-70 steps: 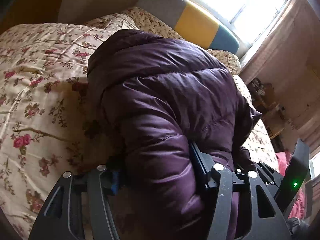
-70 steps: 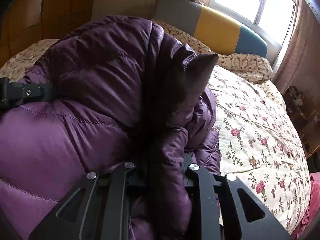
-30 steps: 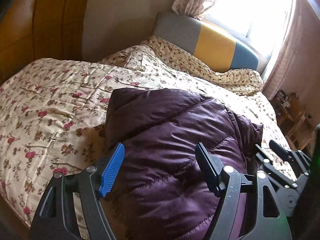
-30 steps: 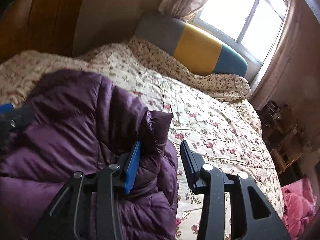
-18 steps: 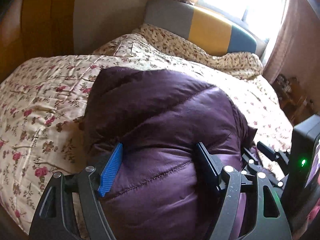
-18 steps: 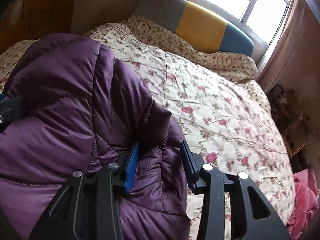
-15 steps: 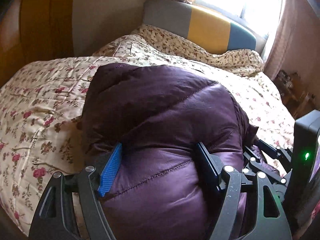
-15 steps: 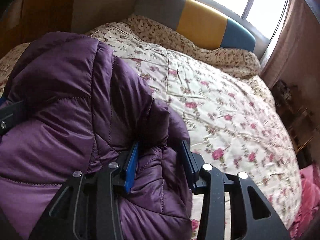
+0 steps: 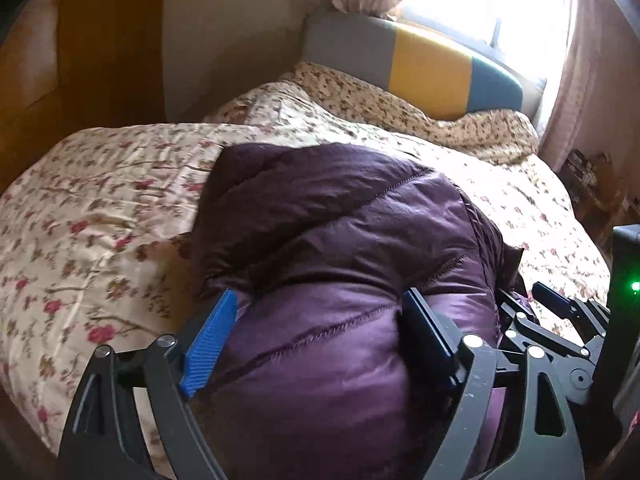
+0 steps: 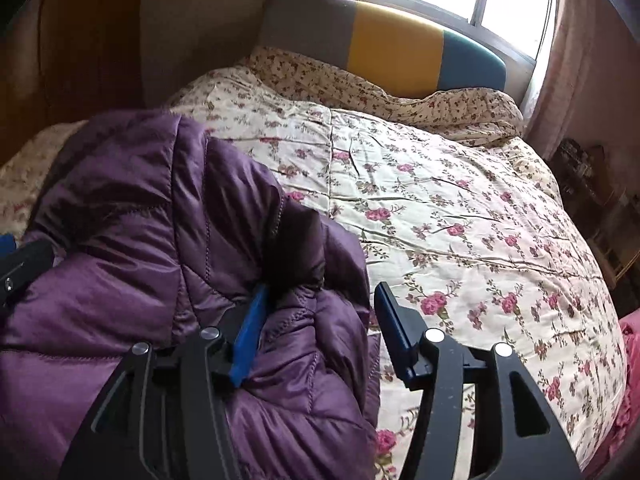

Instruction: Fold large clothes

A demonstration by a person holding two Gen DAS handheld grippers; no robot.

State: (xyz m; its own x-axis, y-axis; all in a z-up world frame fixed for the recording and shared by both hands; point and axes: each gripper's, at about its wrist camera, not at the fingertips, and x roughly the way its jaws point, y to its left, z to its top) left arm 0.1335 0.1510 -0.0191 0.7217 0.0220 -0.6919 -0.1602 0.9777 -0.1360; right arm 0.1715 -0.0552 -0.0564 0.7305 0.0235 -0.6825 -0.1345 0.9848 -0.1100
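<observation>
In the left wrist view, a puffy quilted purple down jacket [image 9: 344, 264] lies bundled on a bed covered by a cream floral quilt [image 9: 100, 216], its near end bulging up between the fingers of the left gripper [image 9: 316, 332]. The jaws stand wide, one finger with a ribbed blue pad [image 9: 208, 344] at the jacket's left flank and the other, dark one pressed against its right side, so the fabric fills the gap without being pinched tight. Beyond the jacket sit a grey, yellow and teal padded headboard [image 9: 424, 68] and a bright window with pale curtains [image 9: 492, 0]; the black frame of the other tool shows at the right edge, with a small green light lit. In the right wrist view, the same jacket [image 10: 160, 248] covers the left half of the bed, with a dark lining fold showing near its edge. The right gripper [image 10: 320, 316] has its jaws wide apart: its blue-padded finger [image 10: 248, 336] is tucked against a fold of the jacket, while the other finger hangs over the quilt [image 10: 460, 220] just beside the jacket's edge. The striped headboard [image 10: 392, 48] stands behind floral pillows [image 10: 400, 96].
</observation>
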